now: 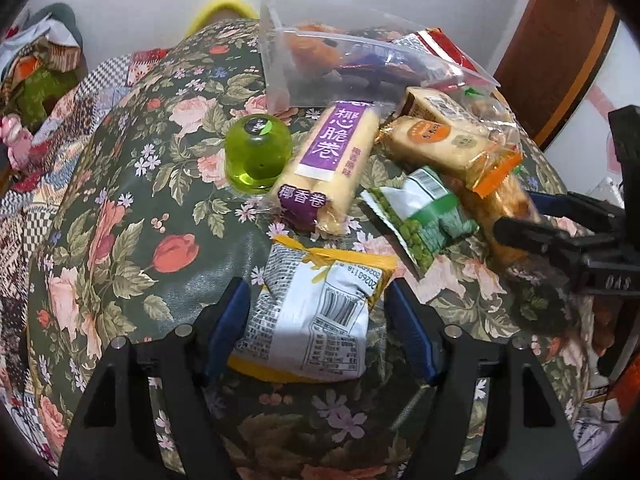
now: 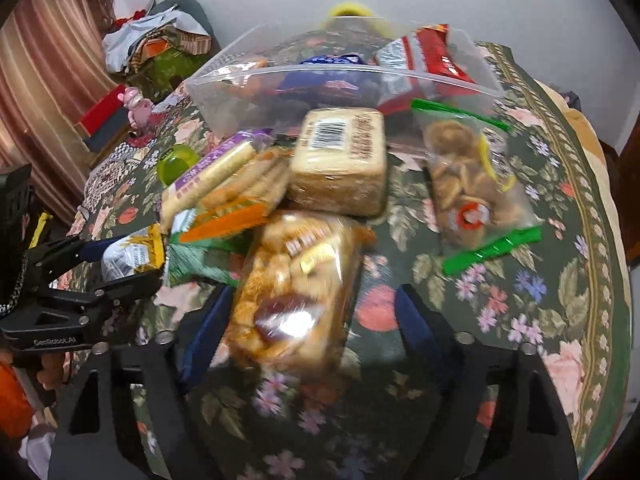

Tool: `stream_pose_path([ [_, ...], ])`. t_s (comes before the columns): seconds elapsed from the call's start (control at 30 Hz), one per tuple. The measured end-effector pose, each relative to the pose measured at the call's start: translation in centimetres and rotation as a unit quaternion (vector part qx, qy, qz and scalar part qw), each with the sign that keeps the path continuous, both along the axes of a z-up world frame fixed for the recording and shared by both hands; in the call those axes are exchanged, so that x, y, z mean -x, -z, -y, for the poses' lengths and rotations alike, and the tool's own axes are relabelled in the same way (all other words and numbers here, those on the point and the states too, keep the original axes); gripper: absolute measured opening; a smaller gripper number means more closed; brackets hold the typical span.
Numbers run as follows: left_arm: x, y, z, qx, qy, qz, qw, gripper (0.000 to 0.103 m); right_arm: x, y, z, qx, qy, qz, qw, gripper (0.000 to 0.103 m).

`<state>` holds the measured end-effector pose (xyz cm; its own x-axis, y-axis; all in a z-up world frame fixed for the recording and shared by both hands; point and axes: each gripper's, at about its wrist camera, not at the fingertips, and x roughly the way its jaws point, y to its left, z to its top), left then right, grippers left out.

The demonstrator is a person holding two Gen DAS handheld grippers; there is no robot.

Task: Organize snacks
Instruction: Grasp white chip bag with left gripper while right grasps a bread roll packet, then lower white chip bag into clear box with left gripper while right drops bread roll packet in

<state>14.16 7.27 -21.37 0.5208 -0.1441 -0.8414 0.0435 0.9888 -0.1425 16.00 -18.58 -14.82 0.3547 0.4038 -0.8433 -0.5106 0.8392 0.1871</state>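
Note:
Snacks lie on a floral tablecloth (image 1: 132, 216). In the left wrist view my left gripper (image 1: 316, 300) is open, its blue-padded fingers on either side of a yellow-and-white snack packet (image 1: 316, 320), which lies on the cloth. In the right wrist view my right gripper (image 2: 314, 304) is open around a clear bag of golden fried snacks (image 2: 296, 280), blurred by motion; whether it rests on the cloth I cannot tell. A large clear zip bag (image 2: 340, 76) holding several snacks lies at the back. The right gripper shows in the left view (image 1: 516, 216), the left in the right view (image 2: 120, 264).
A purple coconut roll pack (image 1: 328, 168), a green jelly cup (image 1: 258, 152), a green pea packet (image 1: 424, 216), orange-labelled cracker packs (image 1: 440, 140), a wrapped block of biscuits (image 2: 340, 160) and a green-zip bag of cookies (image 2: 468, 184) crowd the middle. Clutter sits beyond the table's left edge.

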Motion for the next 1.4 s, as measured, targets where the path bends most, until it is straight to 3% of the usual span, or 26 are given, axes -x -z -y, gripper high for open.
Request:
stream_pose_path([
  [0.1, 0.3, 0.1, 0.1, 0.000, -0.001, 0.010, 0.9999, 0.071, -0.1, 0.0, 0.4, -0.008, -0.002, -0.003, 1.000, 0.053],
  [0.2, 0.4, 0.1, 0.0, -0.005, -0.010, 0.016, 0.9998, 0.067, -0.4, 0.0, 0.1, -0.015, -0.010, -0.002, 1.000, 0.050],
  [0.37, 0.6, -0.1, 0.1, -0.019, -0.010, 0.017, 0.9996, 0.052, -1.0, 0.3, -1.4, -0.012, -0.016, -0.001, 1.000, 0.045],
  [0.57, 1.4, -0.9, 0.1, -0.029, -0.010, 0.026, 0.9992, 0.051, -0.1, 0.0, -1.3, -0.023, -0.024, -0.002, 0.999, 0.043],
  [0.87, 1.2, -5.3, -0.3, -0.018, -0.020, 0.076, 0.9968, 0.051, 0.6, -2.6, 0.9, -0.024, -0.008, 0.031, 0.999, 0.042],
  [1.1, -0.9, -9.4, 1.1, -0.014, -0.013, 0.127, 0.9918, 0.051, 0.1, -5.5, 2.2, -0.048, 0.009, 0.061, 0.997, 0.042],
  [1.4, -4.8, -12.5, 2.9, 0.000, -0.005, 0.163, 0.9867, 0.051, -1.8, -9.4, 1.2, -0.078, 0.007, 0.118, 0.990, 0.042],
])
